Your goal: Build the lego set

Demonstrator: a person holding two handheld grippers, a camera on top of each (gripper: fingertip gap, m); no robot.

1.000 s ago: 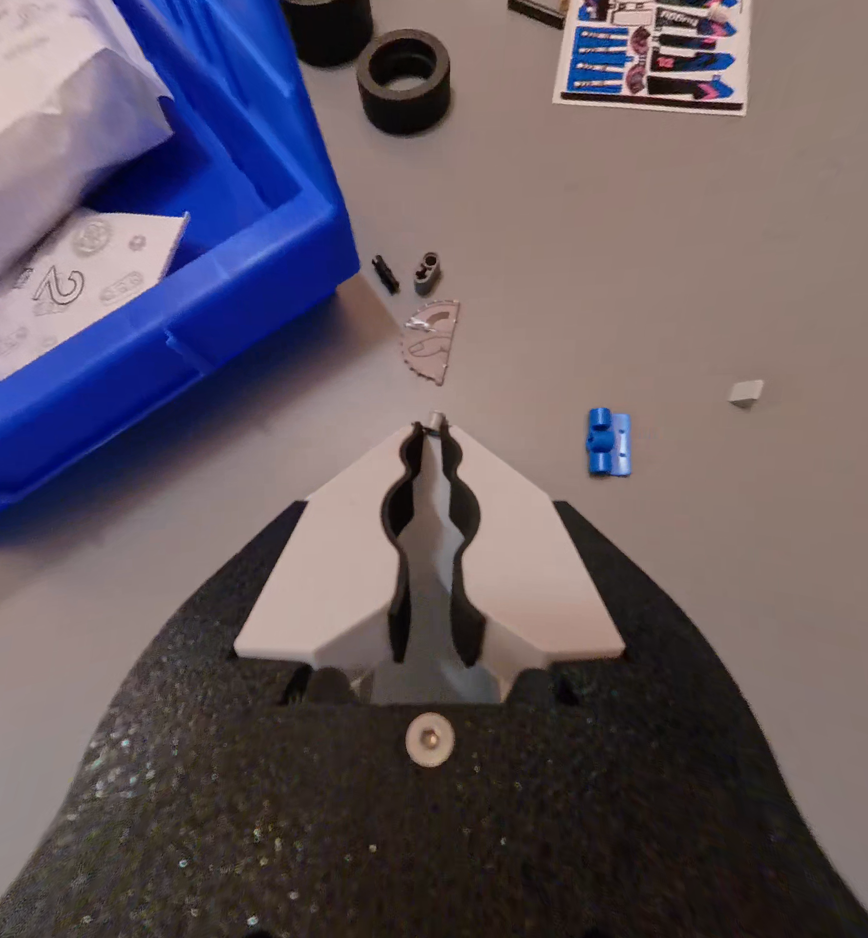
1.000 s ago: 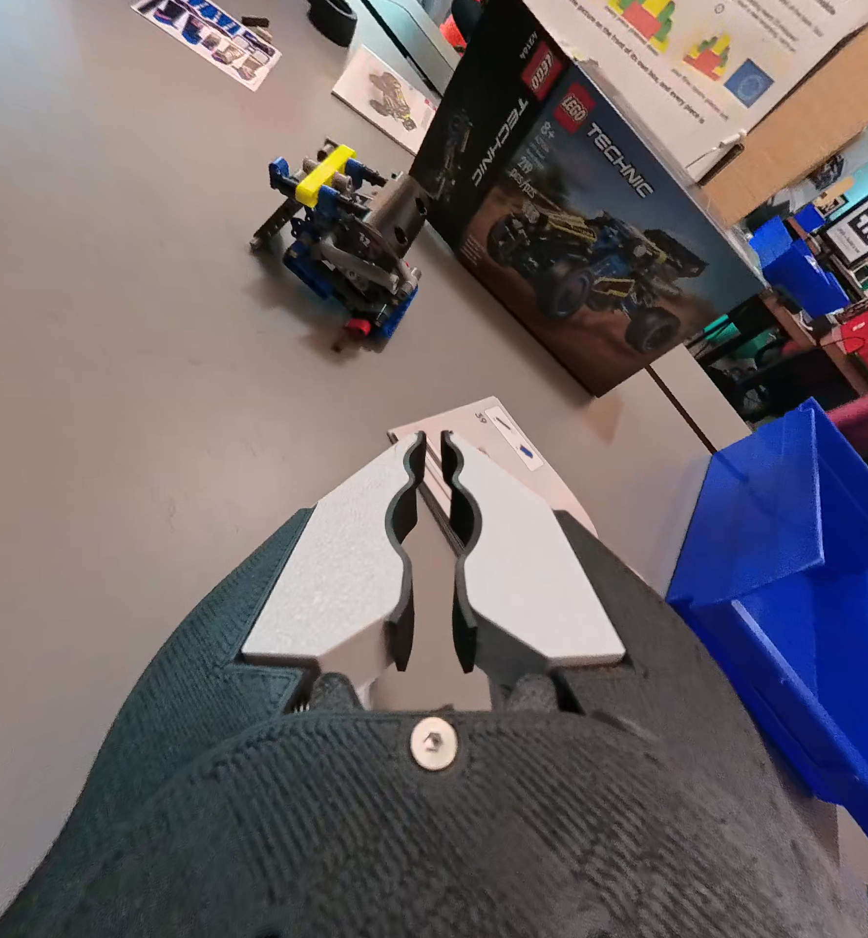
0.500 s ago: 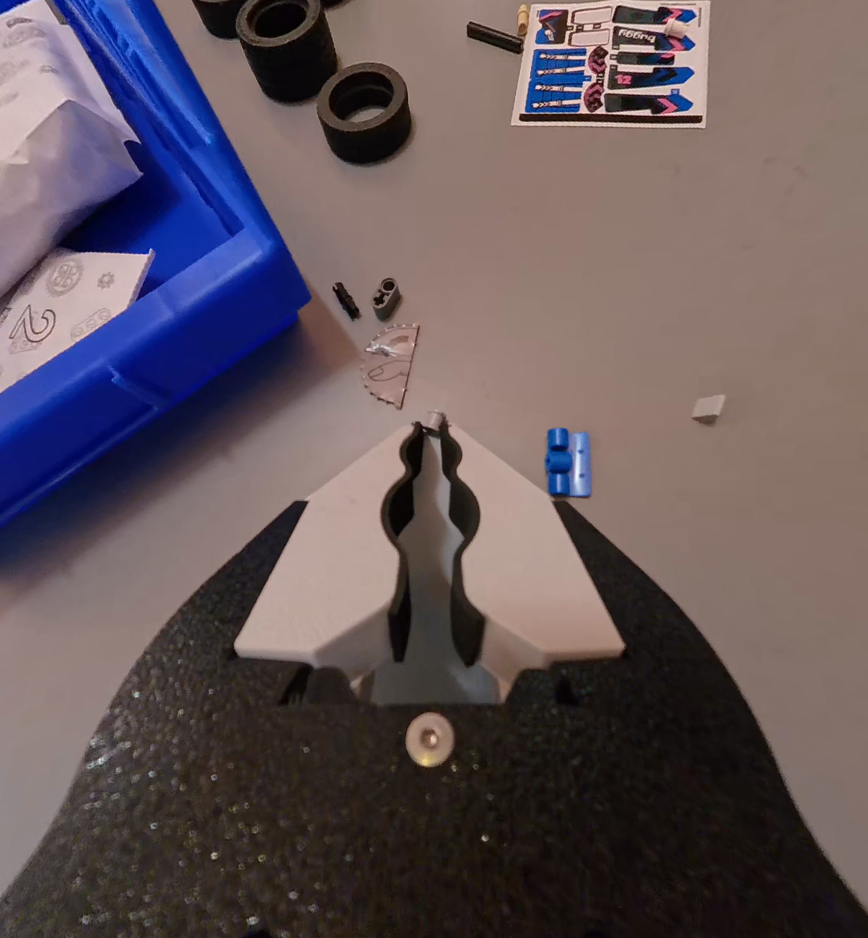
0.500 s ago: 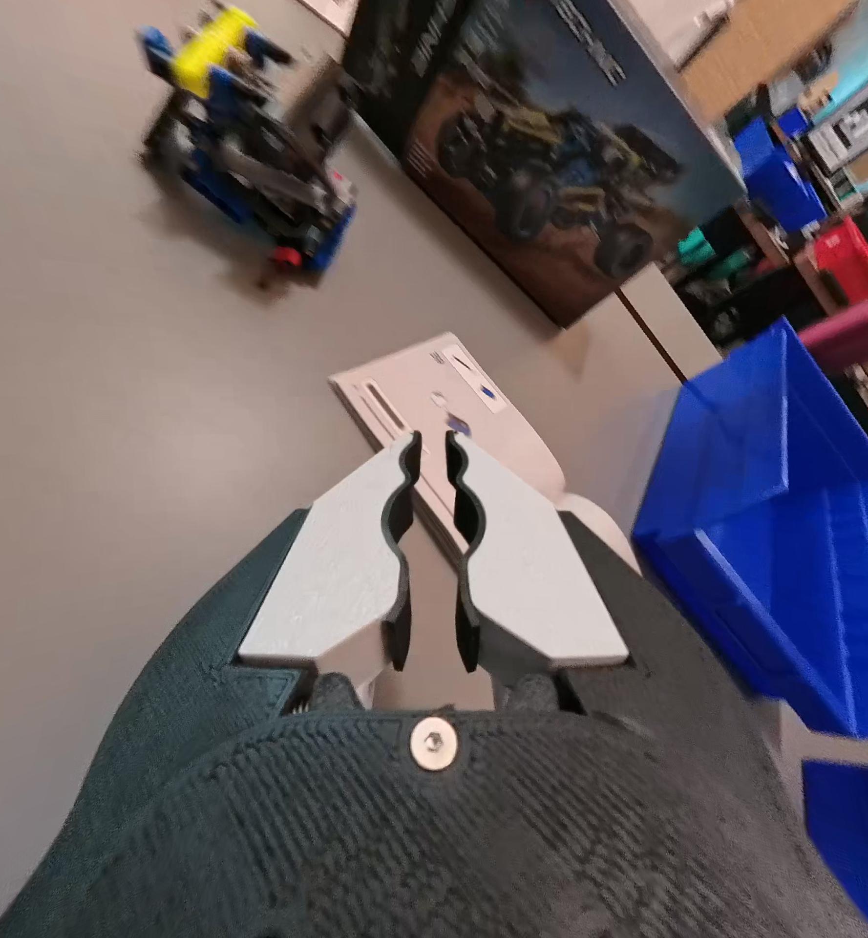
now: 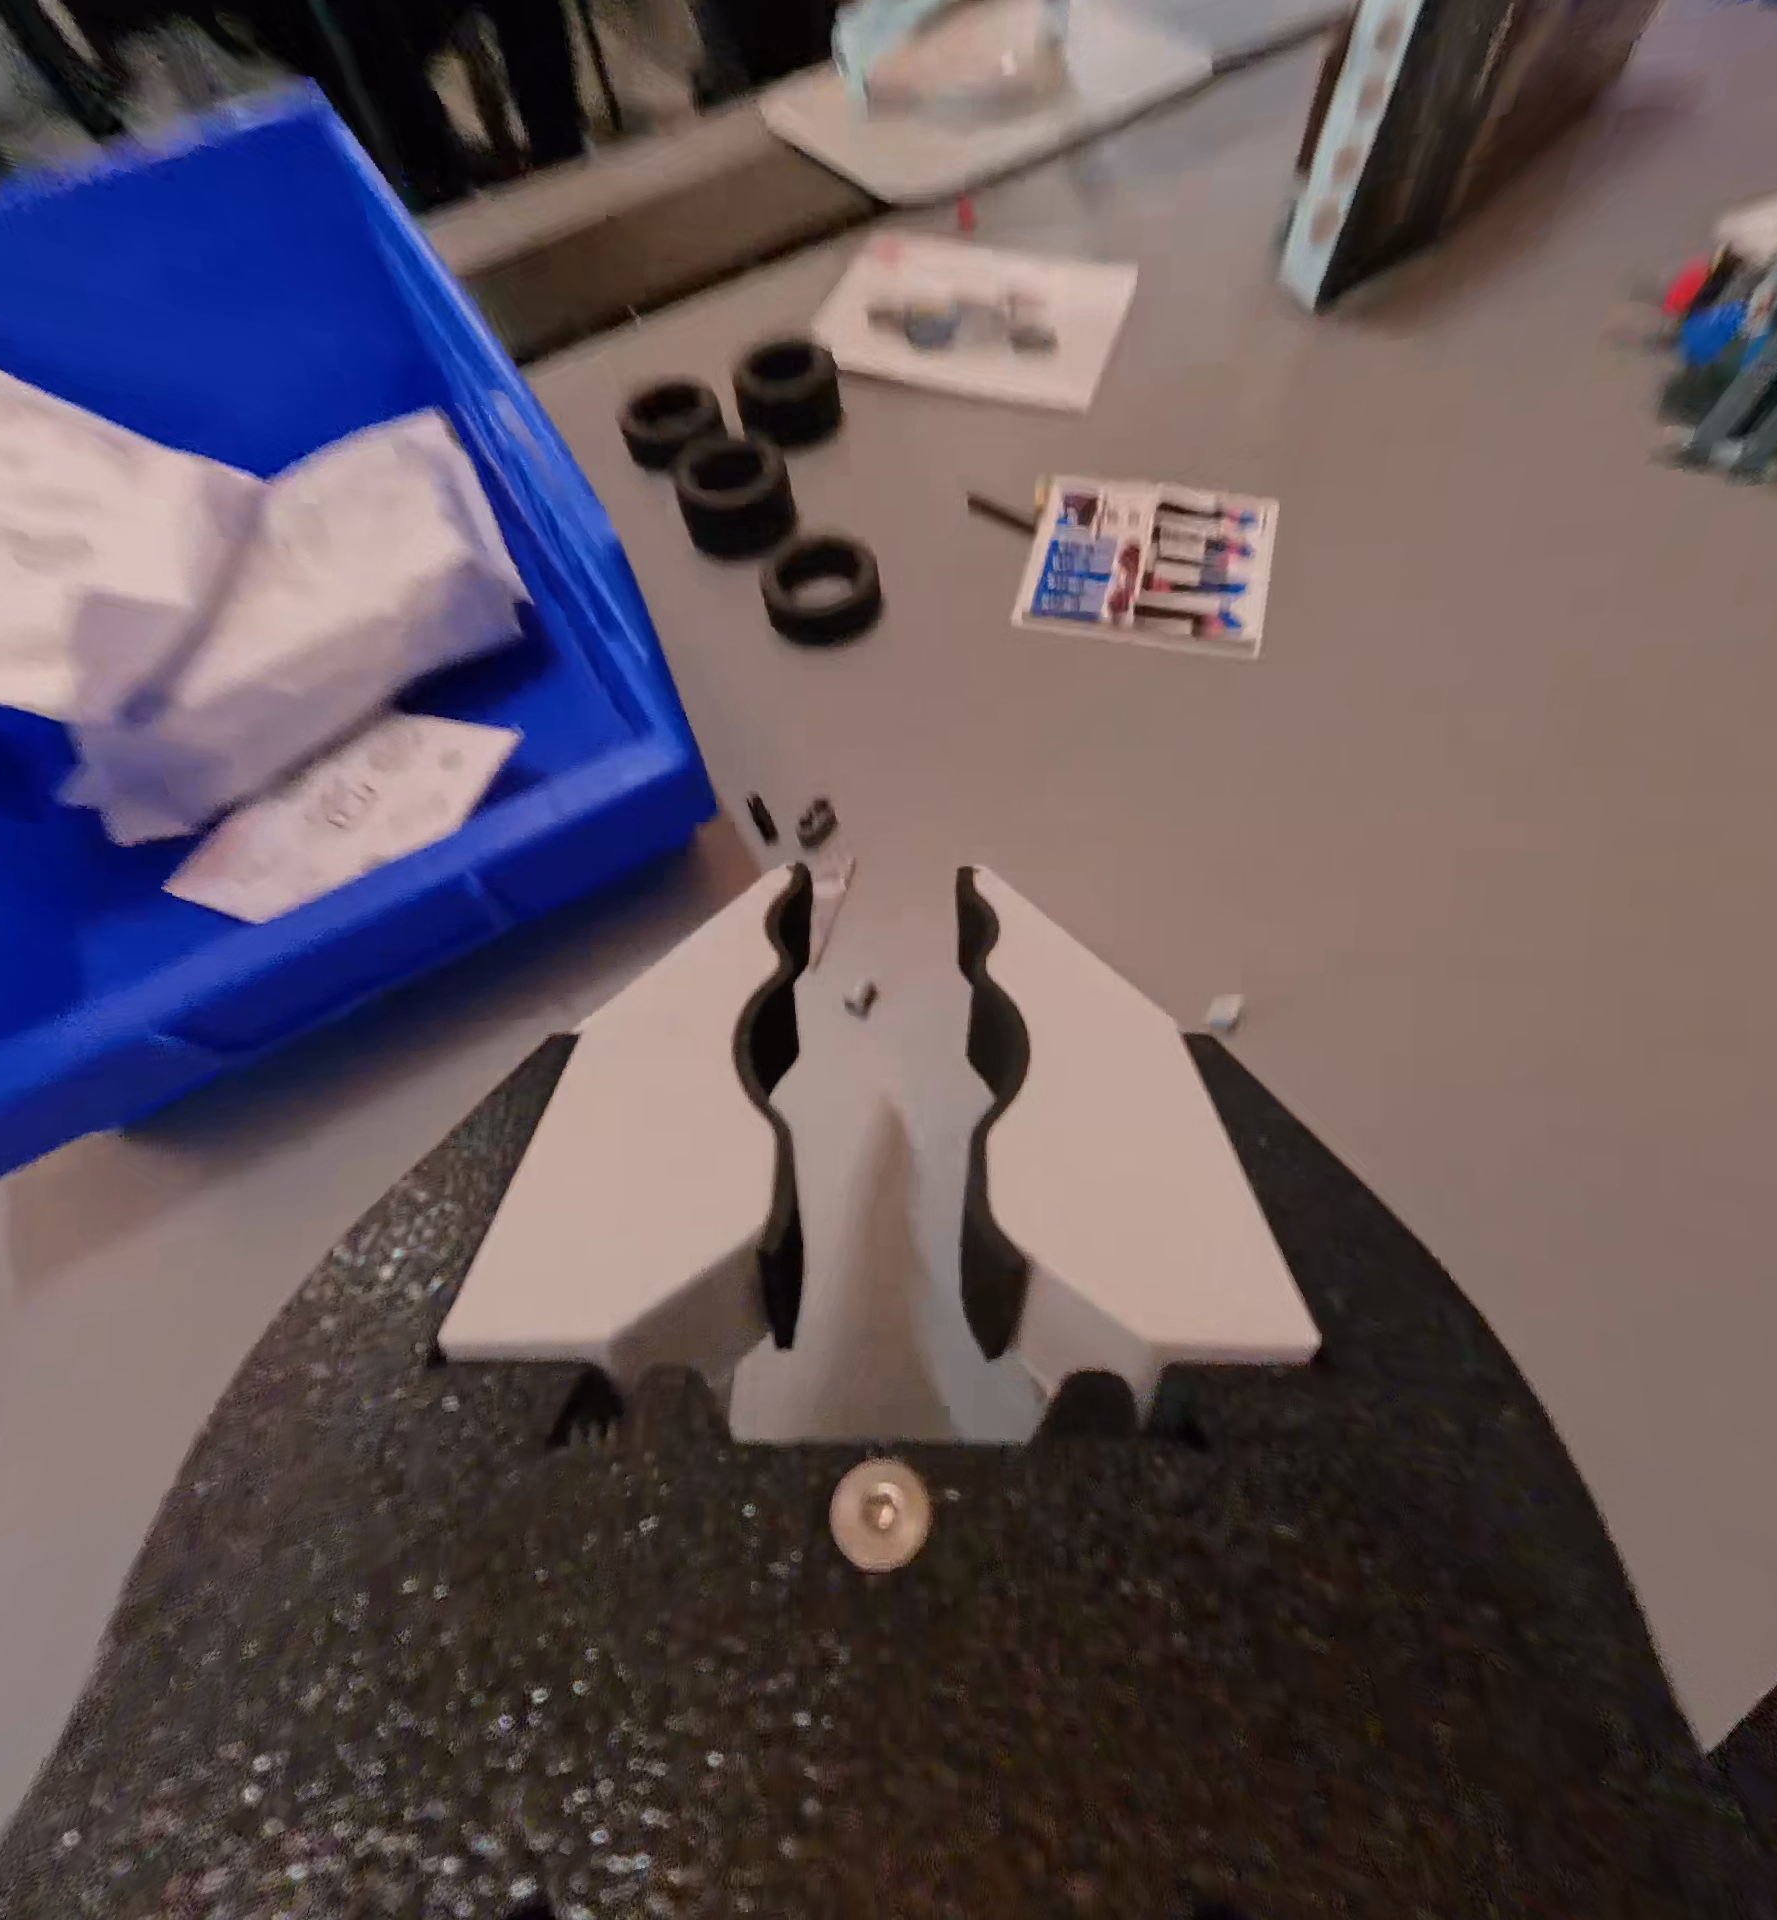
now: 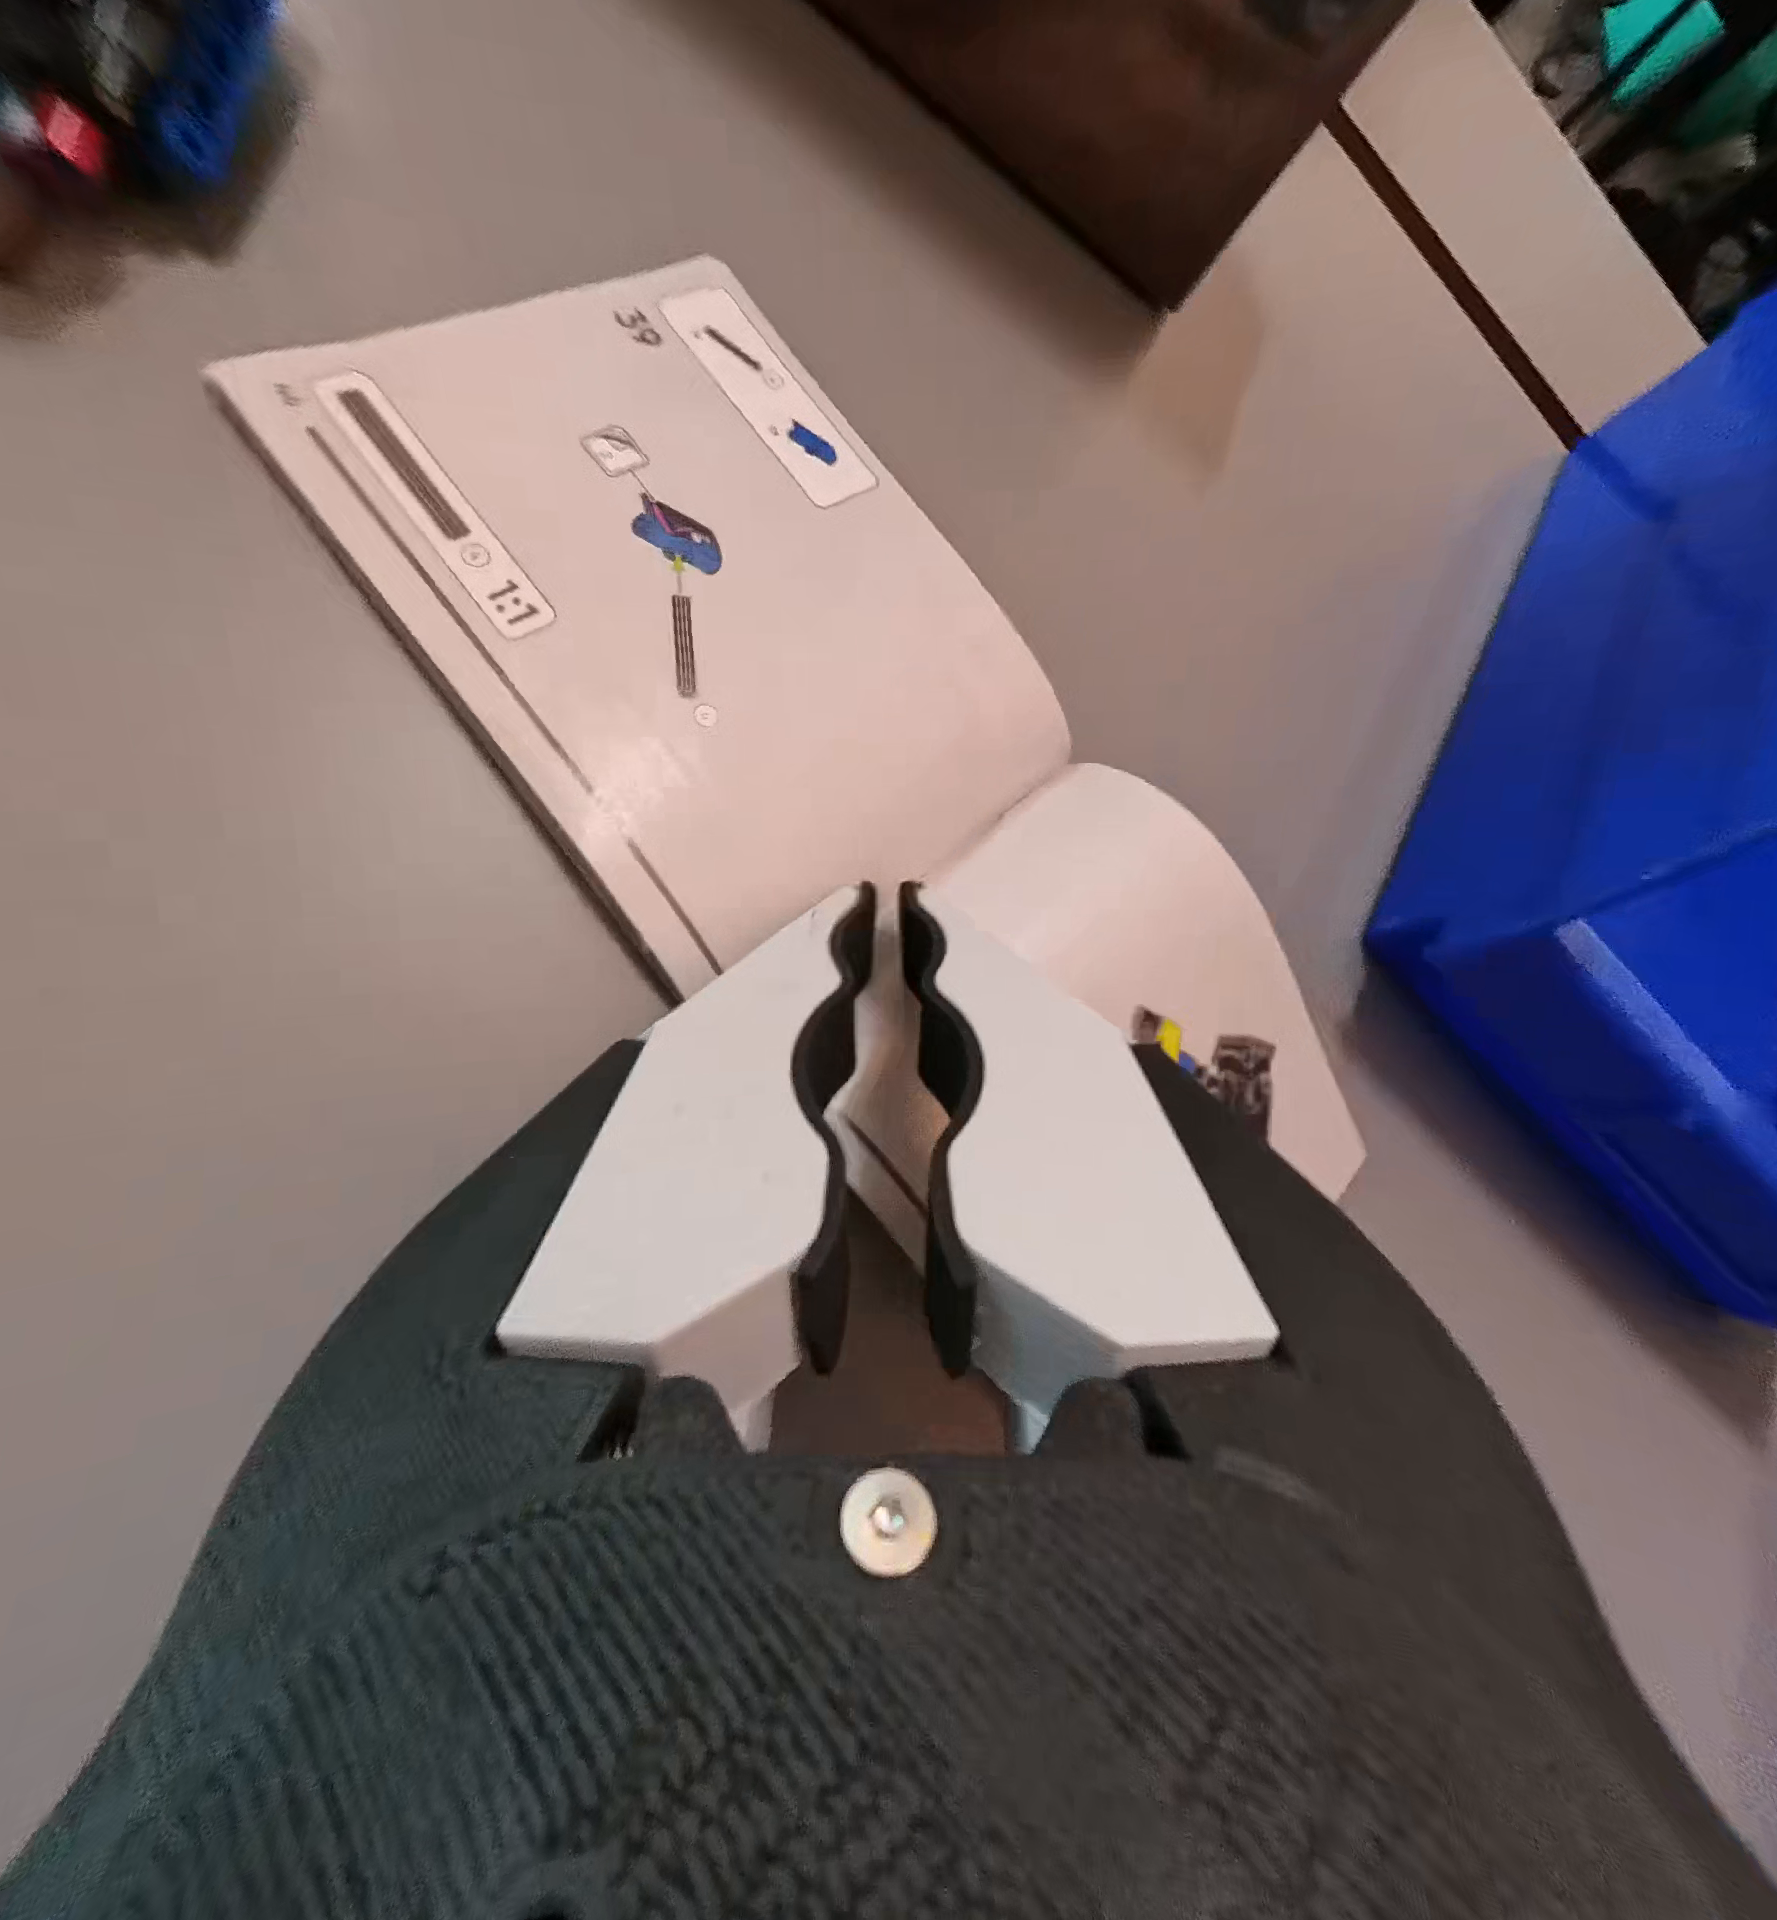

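Observation:
My left gripper (image 5: 882,878) is open above the grey table. A small grey piece (image 5: 860,997) lies on the table between its fingers, touching neither pad. A clear plastic scrap (image 5: 830,894) lies by the left fingertip, with a black pin (image 5: 759,818) and a dark grey connector (image 5: 816,821) just beyond. My right gripper (image 6: 884,894) is shut with nothing between its tips. It hovers over the fold of an open instruction booklet (image 6: 707,582).
A blue bin (image 5: 593,582) with white bags (image 5: 292,592) stands at the left. Beyond are black tyres (image 5: 733,494), a sticker sheet (image 5: 1144,566), a second booklet (image 5: 977,322), a dark box (image 5: 1435,156) and a part-built model (image 5: 1767,343). Another blue bin (image 6: 1642,831) stands to the right of the open booklet. The tips of one gripper are about 60 cm away from the tips of the other. The dark grey connector (image 5: 816,821) is closer to my left gripper, around 10 cm from its tips; the right tips are 60 cm off.
My left gripper opened and the small grey piece left its tips for the table; its view pulled back and tilted up. My right gripper swung over the booklet, parting slightly and shutting again.

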